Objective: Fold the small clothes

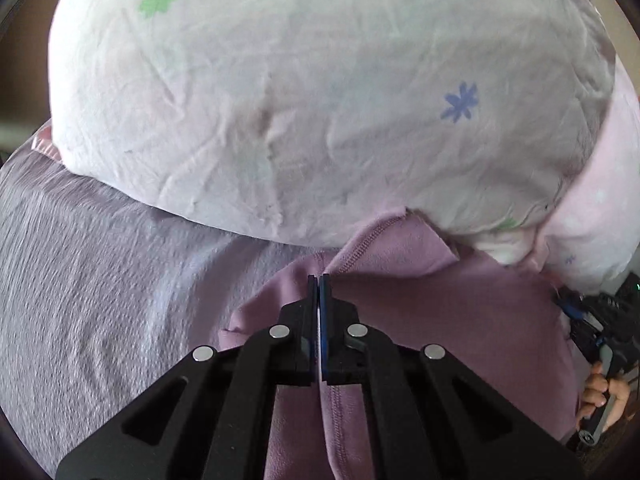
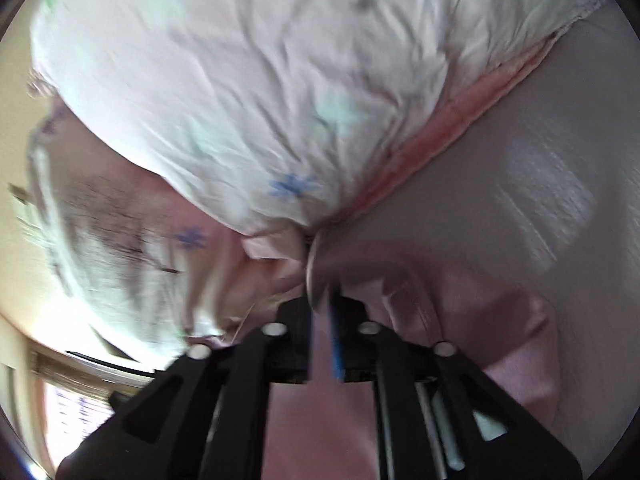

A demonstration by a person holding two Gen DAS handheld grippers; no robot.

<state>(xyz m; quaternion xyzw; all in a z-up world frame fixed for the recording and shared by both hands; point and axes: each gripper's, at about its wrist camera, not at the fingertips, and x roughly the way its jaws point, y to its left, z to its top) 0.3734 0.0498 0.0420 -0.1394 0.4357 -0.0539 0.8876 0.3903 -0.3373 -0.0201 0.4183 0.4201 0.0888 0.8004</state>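
A small mauve-pink garment [image 1: 460,320] lies on a grey-lilac bedsheet [image 1: 100,280] in front of a white pillow. My left gripper [image 1: 319,280] is shut on a stitched edge of the garment. The right gripper shows at the right edge of the left wrist view [image 1: 600,320], held by a hand. In the right wrist view, which is blurred, my right gripper [image 2: 324,292] is shut on a fold of the same garment [image 2: 500,320]; cloth runs between its jaws.
A large white pillow with green and blue flower prints [image 1: 320,100] lies just beyond the garment; it also shows in the right wrist view [image 2: 260,80]. A pale pink pillow [image 1: 600,200] sits at the right. The bed edge and room lie to the left [image 2: 24,200].
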